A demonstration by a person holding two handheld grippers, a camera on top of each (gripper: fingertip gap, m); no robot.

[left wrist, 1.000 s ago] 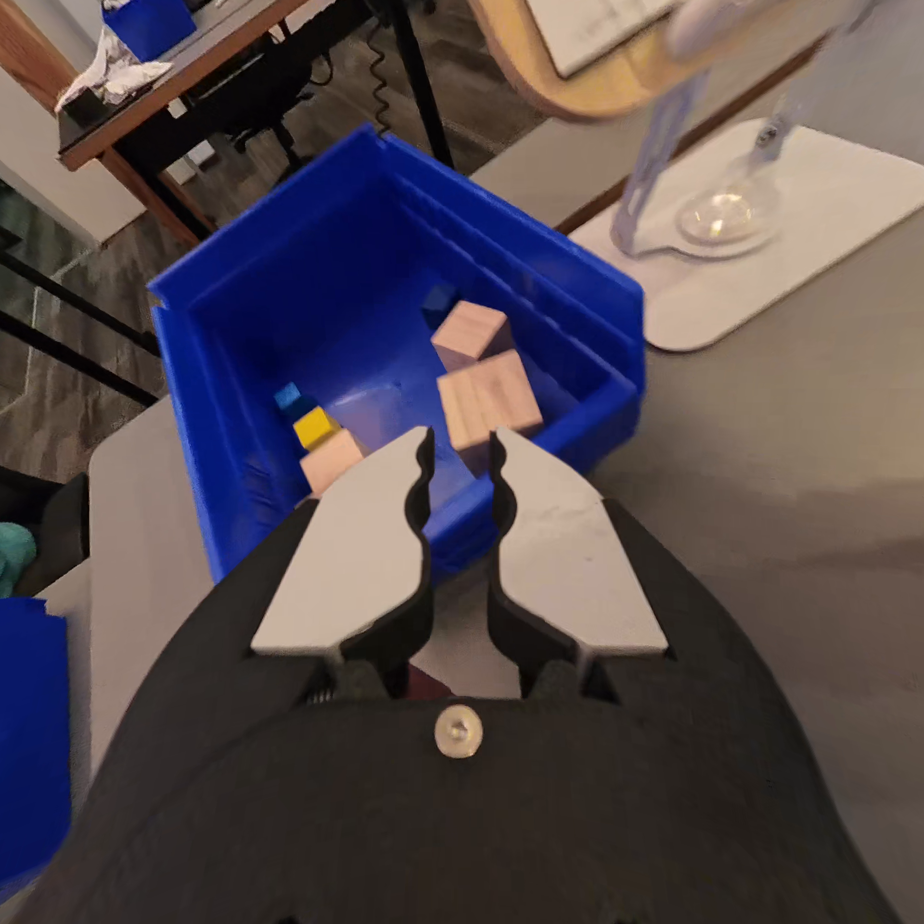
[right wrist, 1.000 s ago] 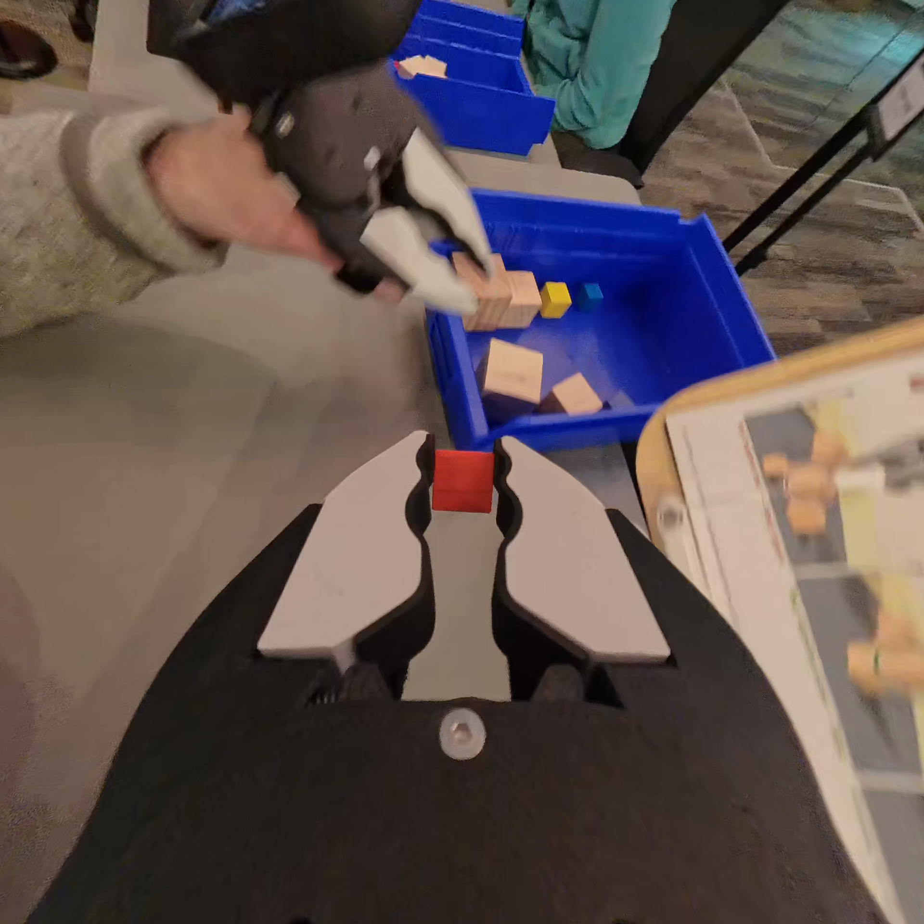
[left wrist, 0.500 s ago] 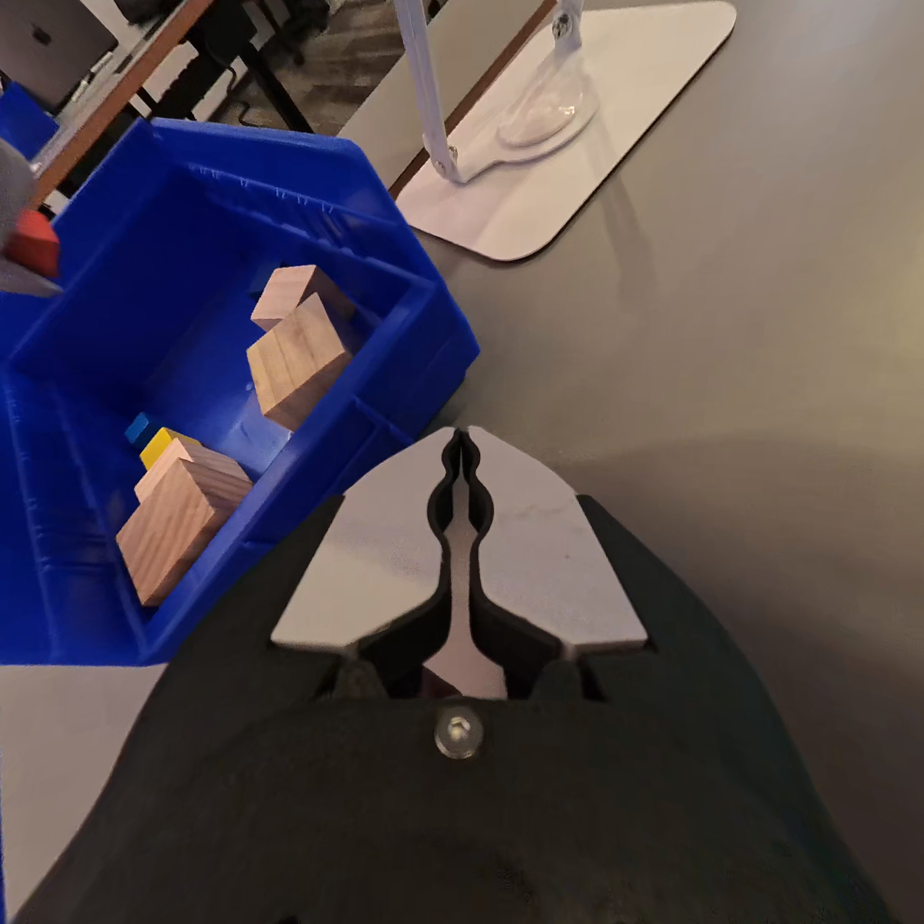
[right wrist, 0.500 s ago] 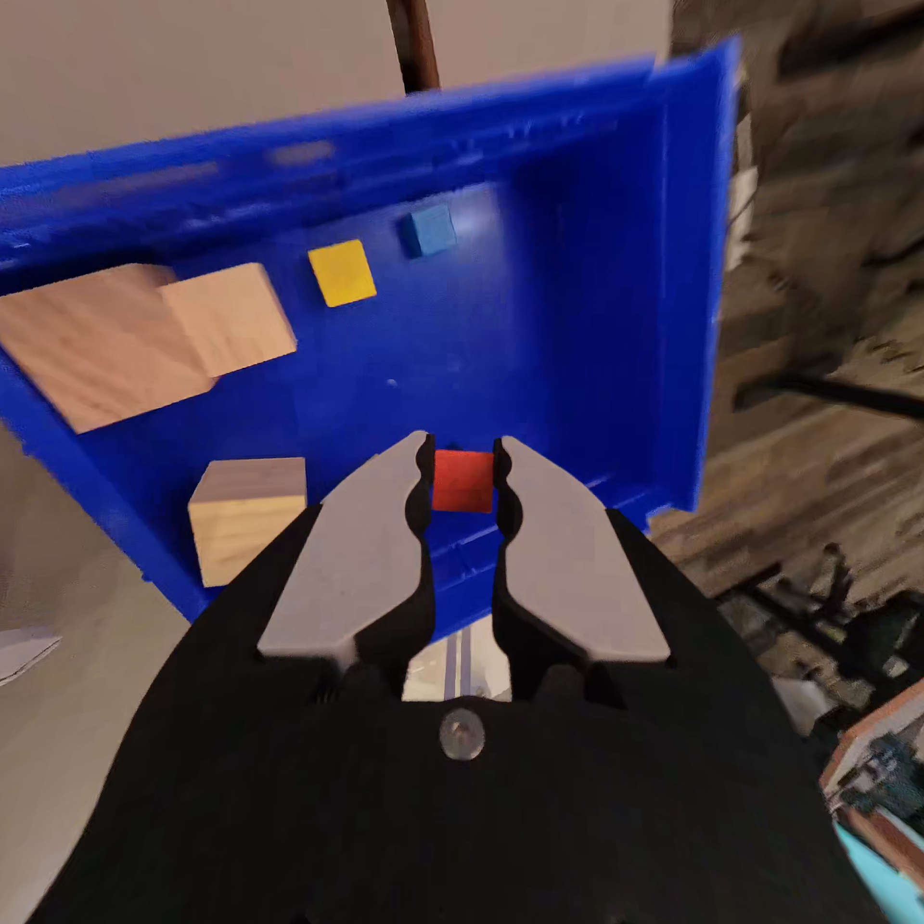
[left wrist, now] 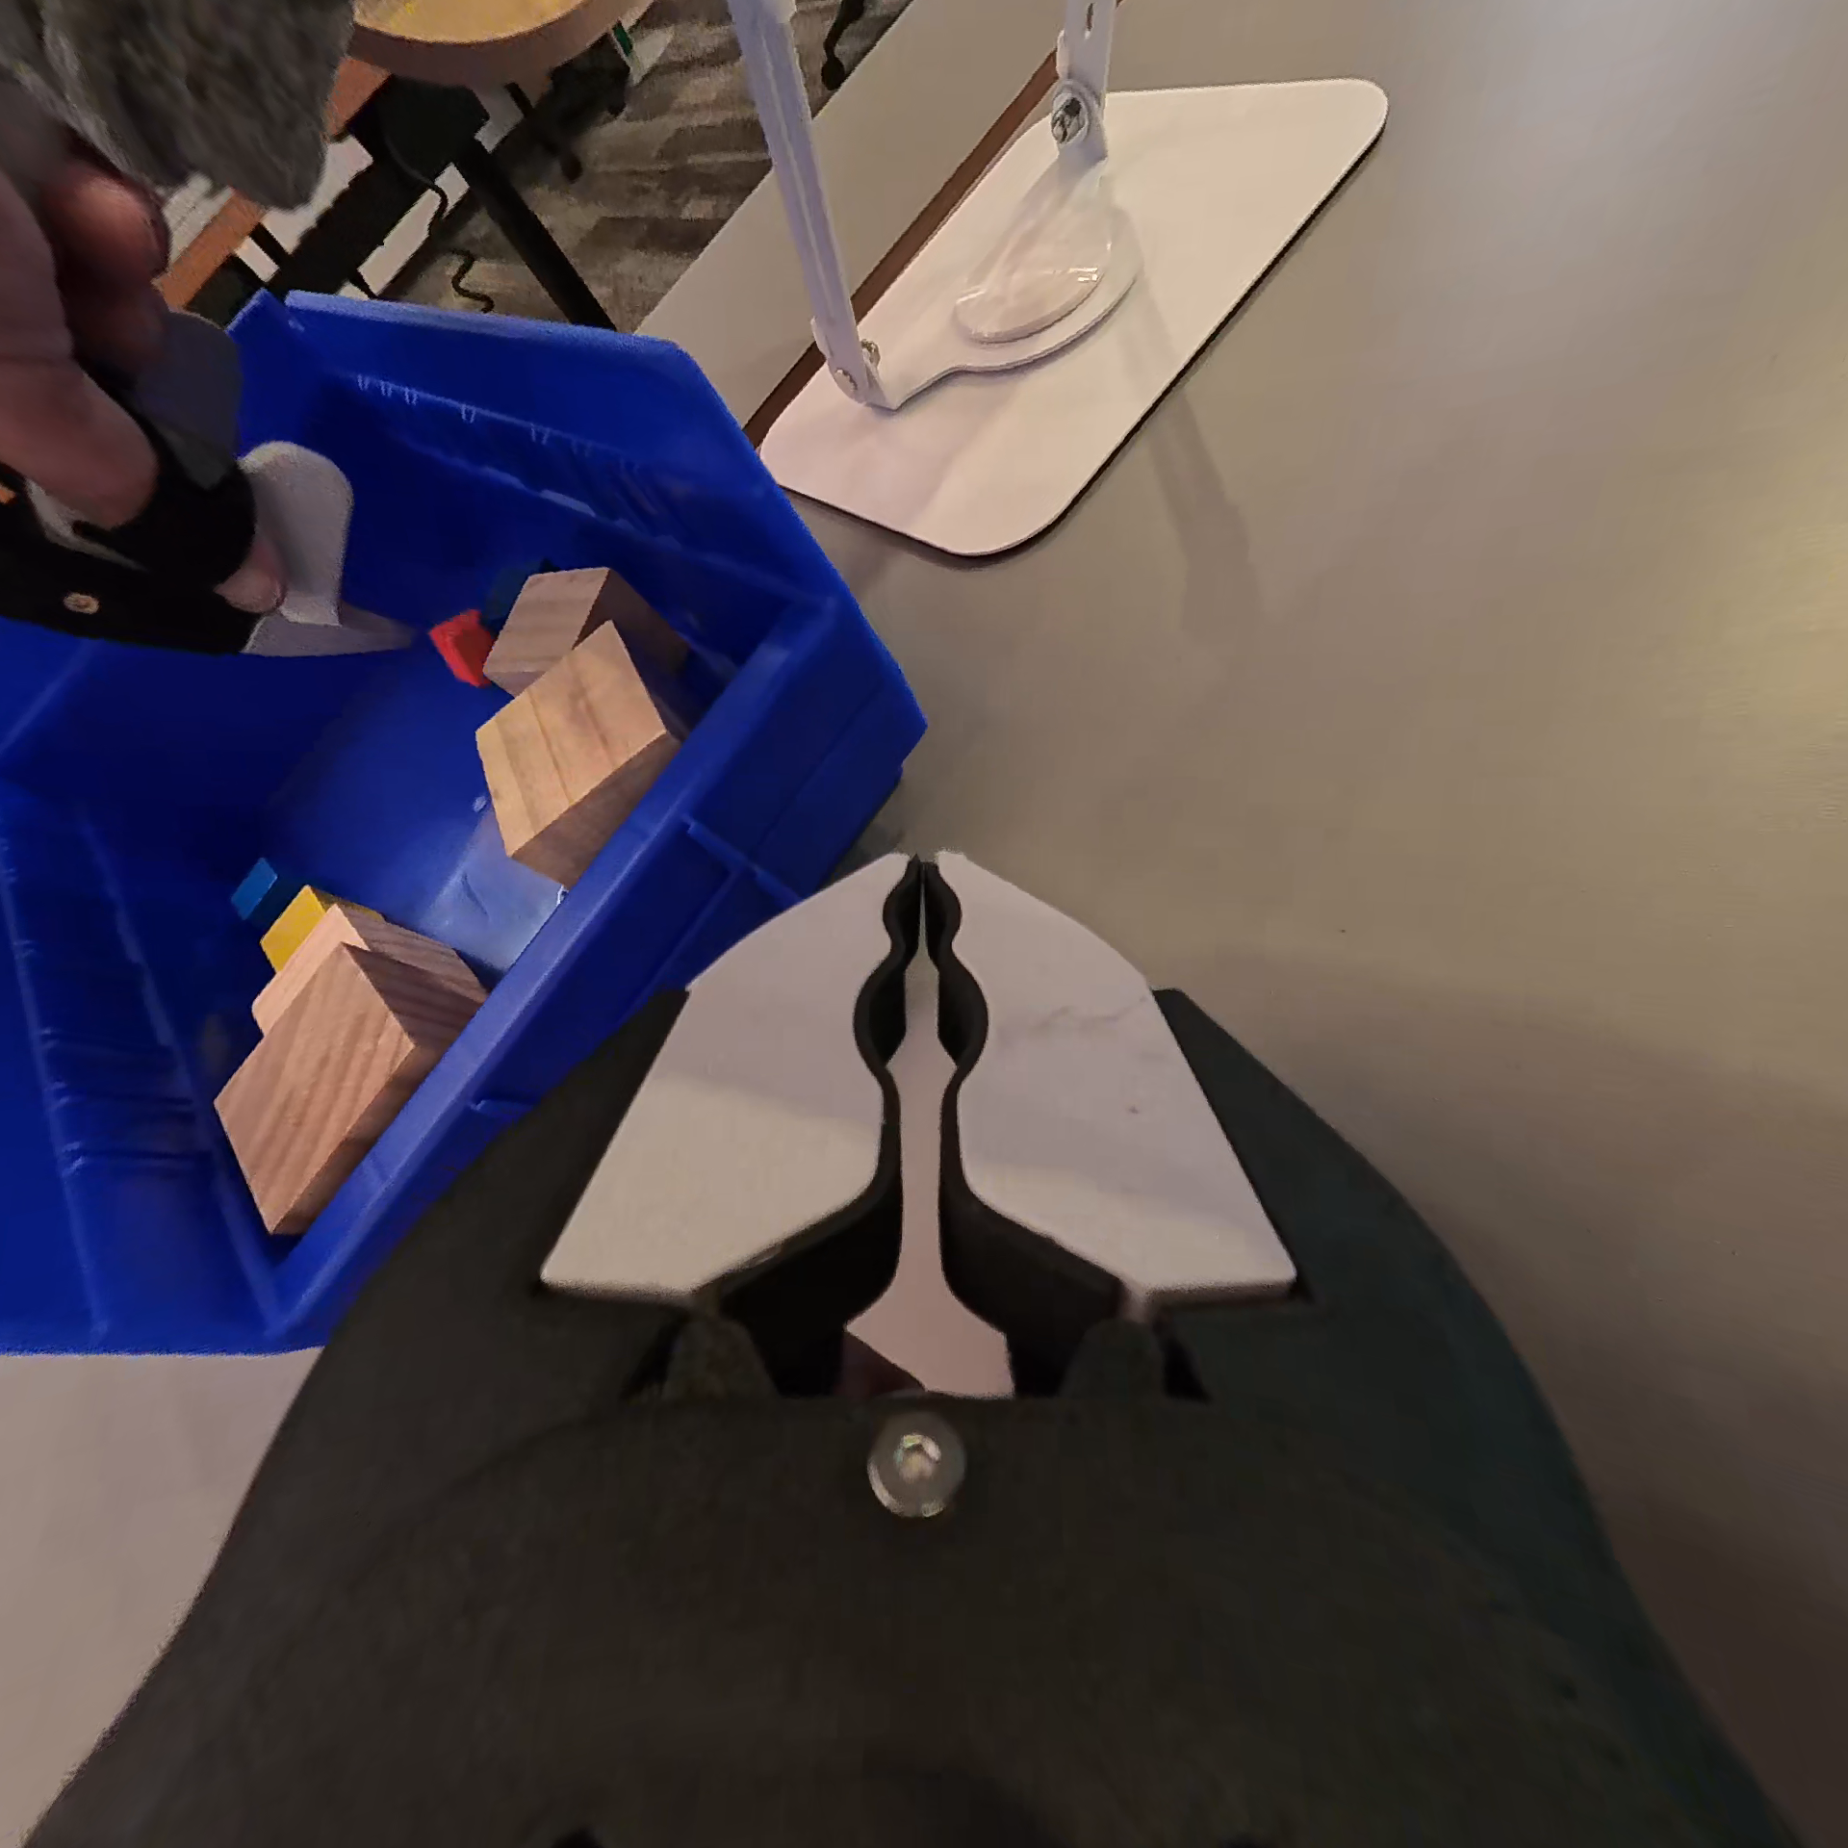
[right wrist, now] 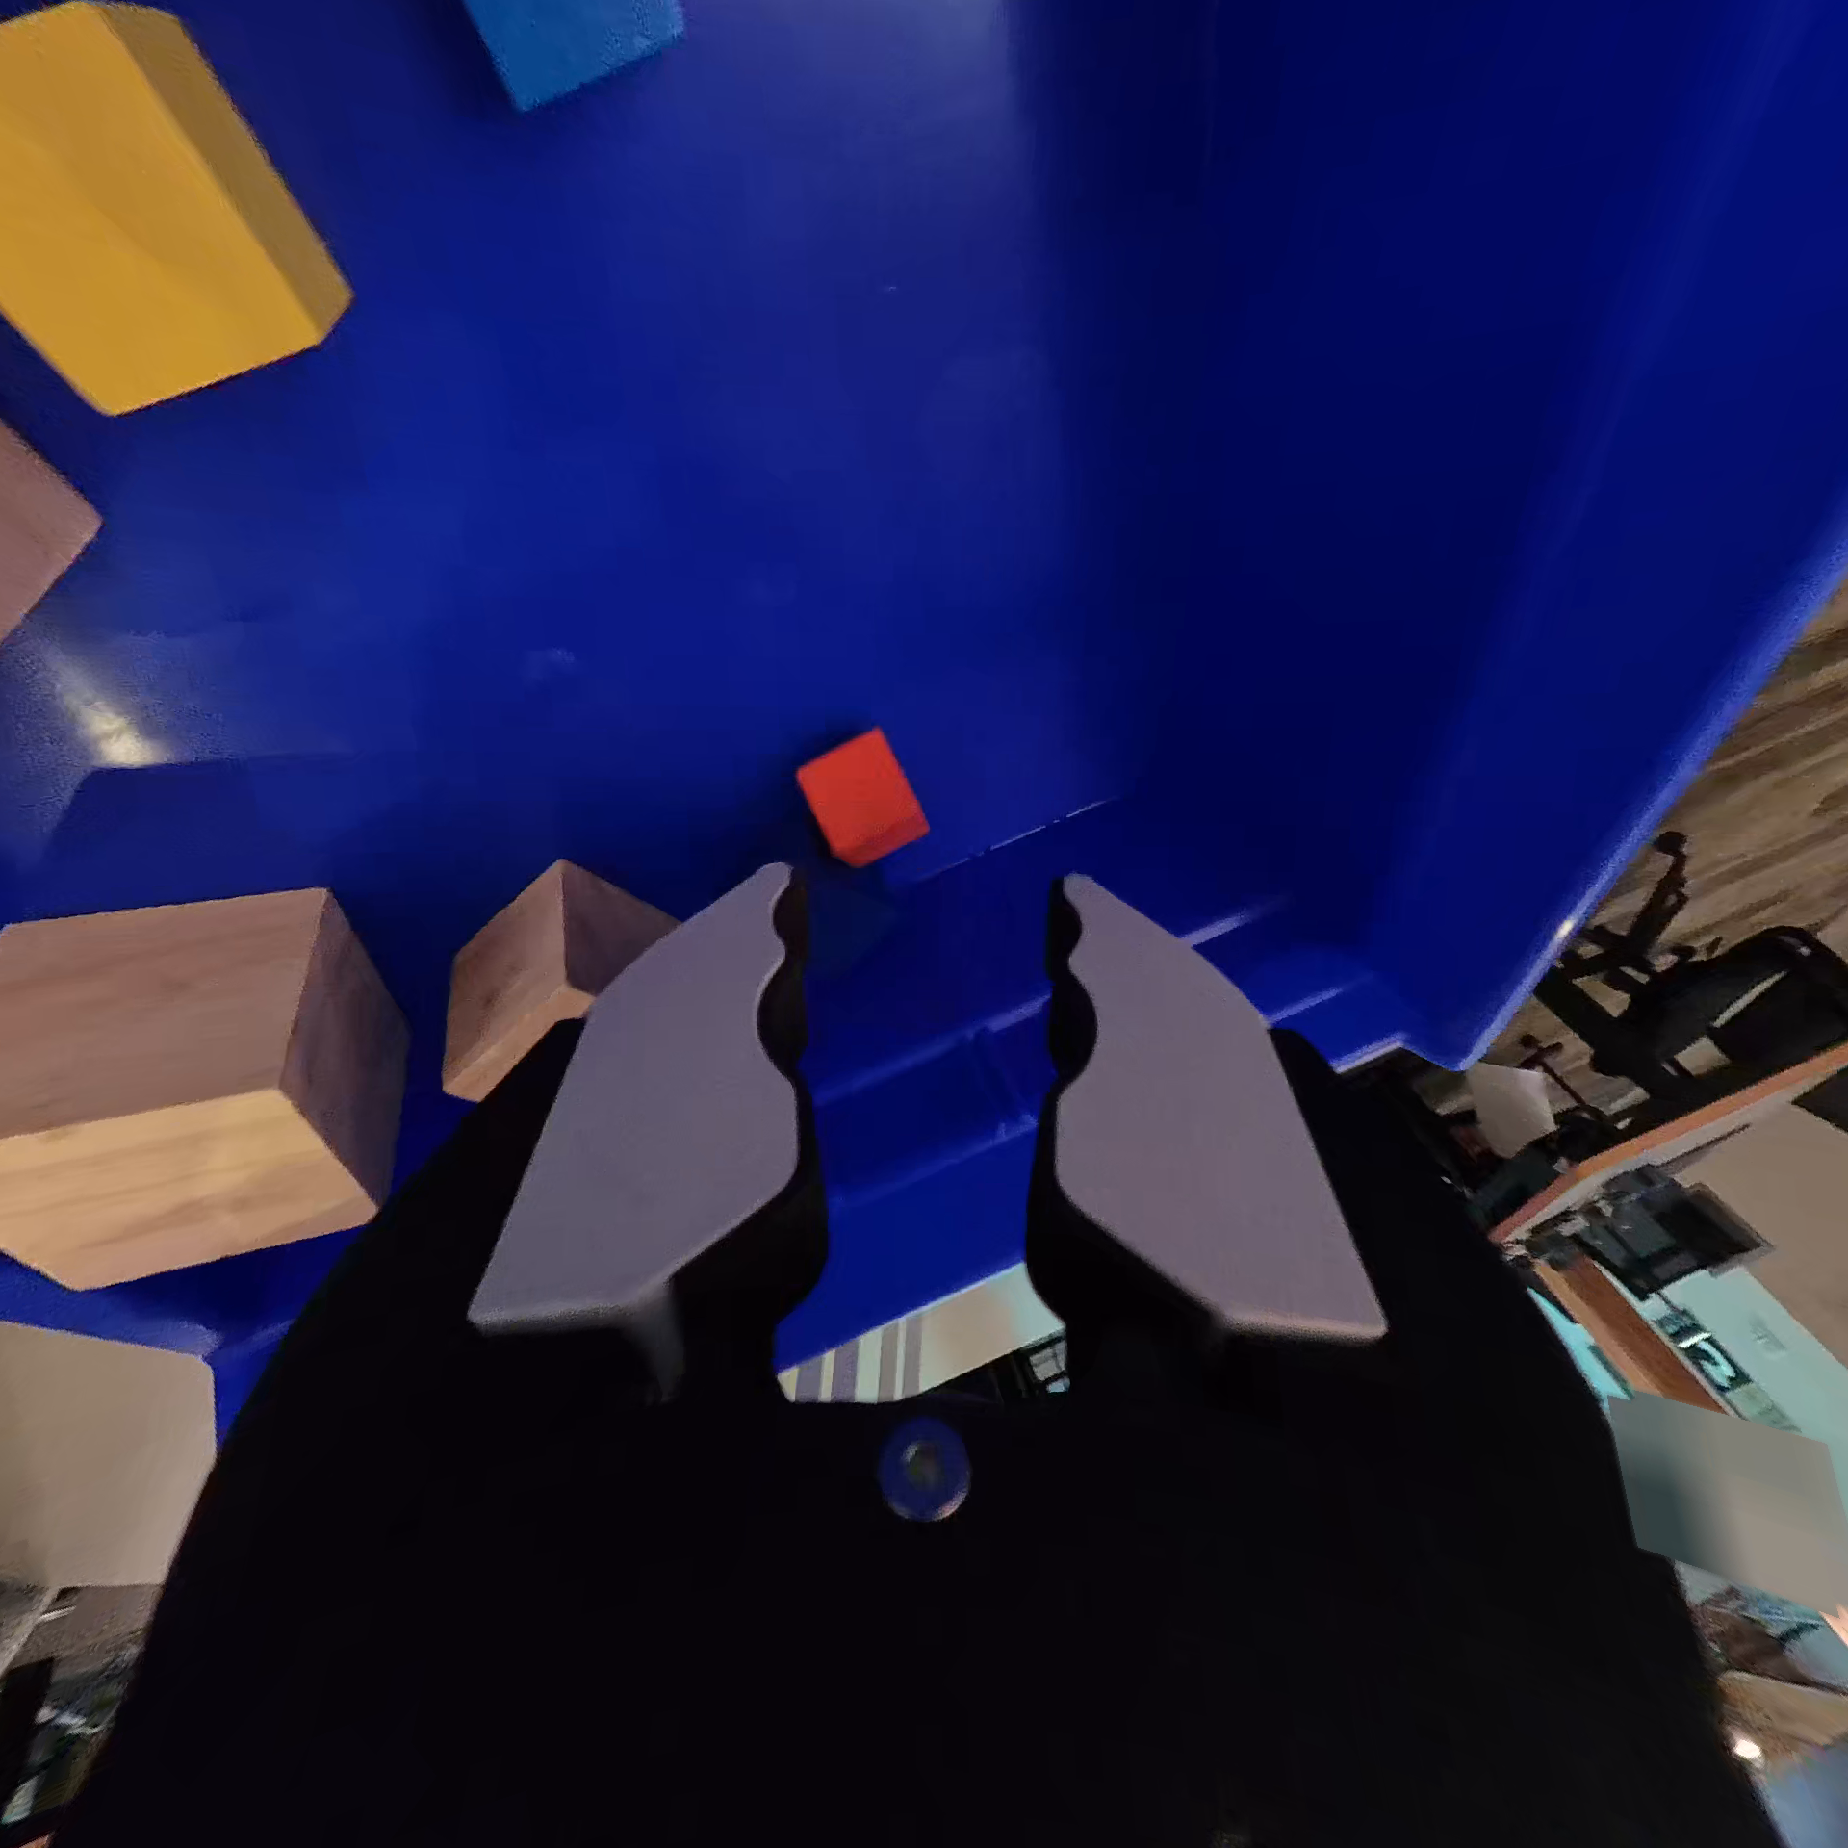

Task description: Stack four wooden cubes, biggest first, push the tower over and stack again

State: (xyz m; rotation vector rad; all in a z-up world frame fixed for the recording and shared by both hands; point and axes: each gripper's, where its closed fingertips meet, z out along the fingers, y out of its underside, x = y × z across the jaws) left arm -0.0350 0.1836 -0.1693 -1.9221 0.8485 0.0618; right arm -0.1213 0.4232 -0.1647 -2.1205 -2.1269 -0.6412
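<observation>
Blue bin [right wrist: 1500, 500] held everything: red cube [right wrist: 862, 797] lying loose just beyond the empty, parted right gripper [right wrist: 925, 890], wooden cubes [left wrist: 575, 750] beside it. Left gripper [left wrist: 920, 872] hung pinched together, empty, above the desk [left wrist: 1400, 700]. Stacking looked unstarted; next, grasp the biggest cube.

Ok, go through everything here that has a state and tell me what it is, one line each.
Left gripper: jaws shut, empty, over the table.
Right gripper: jaws open, empty, inside the blue bin.
Red cube: loose on the bin floor.
Yellow cube: in the bin.
Blue cube: in the bin.
</observation>
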